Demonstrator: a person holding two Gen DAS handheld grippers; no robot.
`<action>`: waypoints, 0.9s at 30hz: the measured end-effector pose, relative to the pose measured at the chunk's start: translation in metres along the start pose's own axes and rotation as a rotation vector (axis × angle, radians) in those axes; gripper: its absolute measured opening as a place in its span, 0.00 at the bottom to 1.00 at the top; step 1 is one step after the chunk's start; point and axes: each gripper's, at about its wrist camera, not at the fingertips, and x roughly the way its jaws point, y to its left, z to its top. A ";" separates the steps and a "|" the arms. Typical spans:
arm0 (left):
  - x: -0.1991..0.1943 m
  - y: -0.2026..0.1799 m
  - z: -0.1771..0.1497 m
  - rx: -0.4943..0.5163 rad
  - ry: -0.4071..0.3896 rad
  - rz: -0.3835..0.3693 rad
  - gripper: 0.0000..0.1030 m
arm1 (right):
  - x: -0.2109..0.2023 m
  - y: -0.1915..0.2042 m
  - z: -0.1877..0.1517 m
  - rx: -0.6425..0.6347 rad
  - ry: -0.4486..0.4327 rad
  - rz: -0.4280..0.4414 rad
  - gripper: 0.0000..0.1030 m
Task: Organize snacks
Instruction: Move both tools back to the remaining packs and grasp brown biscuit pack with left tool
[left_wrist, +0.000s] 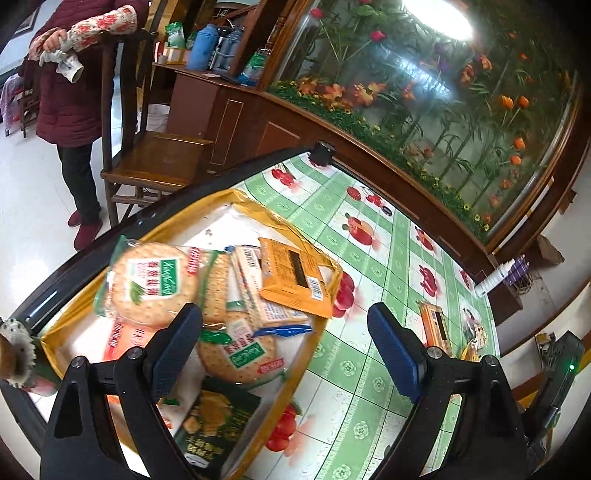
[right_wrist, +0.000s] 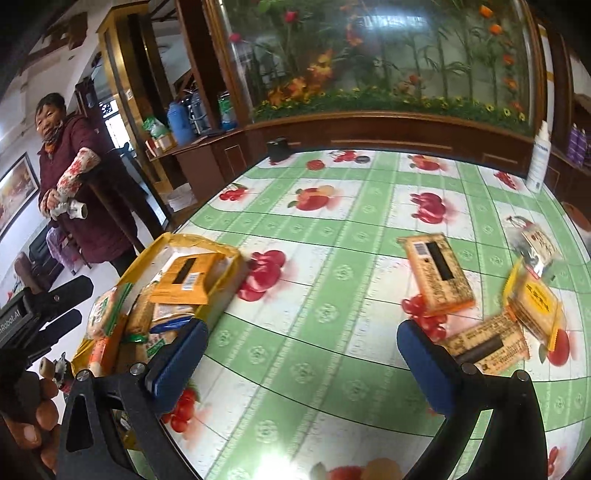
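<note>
A yellow-rimmed box (left_wrist: 236, 197) at the table's left edge holds several snack packs: round cracker packs (left_wrist: 151, 284), an orange pack (left_wrist: 295, 277) on top, a dark green pack (left_wrist: 218, 424). My left gripper (left_wrist: 284, 332) hovers open over the box's right side, nothing between its fingers. In the right wrist view the same box (right_wrist: 221, 254) sits left. My right gripper (right_wrist: 301, 354) is open above bare tablecloth. To its right lie loose packs: an orange one (right_wrist: 436, 277), a tan one (right_wrist: 487, 343) and a yellow one (right_wrist: 535, 306).
The table wears a green-and-white fruit-print cloth (right_wrist: 332, 229). A person (right_wrist: 81, 192) stands by a wooden chair (left_wrist: 155, 155) to the left. A white bottle (right_wrist: 539, 158) and a clear packet (right_wrist: 535, 243) sit far right. A dark clamp (right_wrist: 279, 149) grips the far edge.
</note>
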 end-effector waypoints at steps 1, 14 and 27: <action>0.002 -0.003 -0.001 0.003 0.003 0.001 0.89 | 0.000 -0.004 -0.001 -0.001 0.000 -0.002 1.00; 0.054 -0.104 -0.049 0.224 0.158 -0.120 0.89 | -0.036 -0.117 -0.036 0.110 -0.013 -0.151 1.00; 0.103 -0.200 -0.081 0.446 0.271 -0.192 0.89 | -0.042 -0.182 -0.059 0.186 0.019 -0.163 1.00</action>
